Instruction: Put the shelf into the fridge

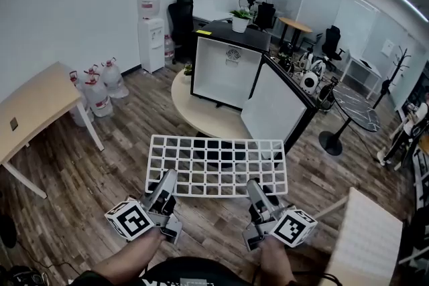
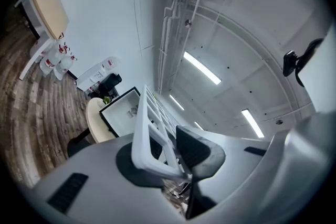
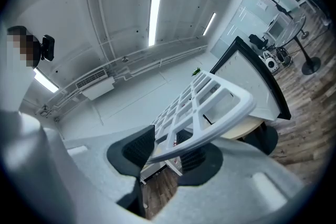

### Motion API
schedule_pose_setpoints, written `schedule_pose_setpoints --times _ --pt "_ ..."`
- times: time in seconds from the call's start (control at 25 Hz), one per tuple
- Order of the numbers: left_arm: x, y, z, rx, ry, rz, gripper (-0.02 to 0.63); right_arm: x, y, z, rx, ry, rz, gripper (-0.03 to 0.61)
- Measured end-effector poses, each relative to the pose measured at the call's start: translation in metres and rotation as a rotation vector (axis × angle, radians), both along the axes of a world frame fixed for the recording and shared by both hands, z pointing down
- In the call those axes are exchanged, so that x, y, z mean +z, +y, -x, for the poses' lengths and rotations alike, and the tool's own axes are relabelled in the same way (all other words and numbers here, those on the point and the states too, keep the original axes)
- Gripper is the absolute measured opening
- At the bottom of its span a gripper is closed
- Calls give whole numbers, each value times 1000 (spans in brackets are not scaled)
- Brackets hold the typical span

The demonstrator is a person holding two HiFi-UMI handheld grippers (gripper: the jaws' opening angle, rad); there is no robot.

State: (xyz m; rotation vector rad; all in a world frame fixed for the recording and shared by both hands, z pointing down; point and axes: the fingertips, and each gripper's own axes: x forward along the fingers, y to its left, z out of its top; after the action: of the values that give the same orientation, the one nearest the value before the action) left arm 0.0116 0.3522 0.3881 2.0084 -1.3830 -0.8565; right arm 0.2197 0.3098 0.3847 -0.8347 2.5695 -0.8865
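Because the shelf (image 1: 216, 165) is wide and flat, both claws are clamped on its near rim, the left gripper (image 1: 167, 183) toward one end and the right gripper (image 1: 257, 191) toward the other. They hold it level in the air, its far edge facing the open fridge (image 1: 224, 67) on the round table (image 1: 194, 107), still well apart from it.

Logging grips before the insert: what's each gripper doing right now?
Left gripper: closed on the white shelf, near edge.
Right gripper: closed on the same edge.
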Motion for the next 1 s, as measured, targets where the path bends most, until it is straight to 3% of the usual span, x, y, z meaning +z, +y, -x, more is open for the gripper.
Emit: schedule_pose_setpoints --times 0.52,0.76,1.0 --pt "8 -7 48 65 8 -12 84 13 5 40 100 30 28 127" --pt "13 -12 70 47 20 -7 84 6 -2 68 50 18 -5 127" --pt "17 -45 95 -1 11 4 84 15 -46 95 6 16 0 127"
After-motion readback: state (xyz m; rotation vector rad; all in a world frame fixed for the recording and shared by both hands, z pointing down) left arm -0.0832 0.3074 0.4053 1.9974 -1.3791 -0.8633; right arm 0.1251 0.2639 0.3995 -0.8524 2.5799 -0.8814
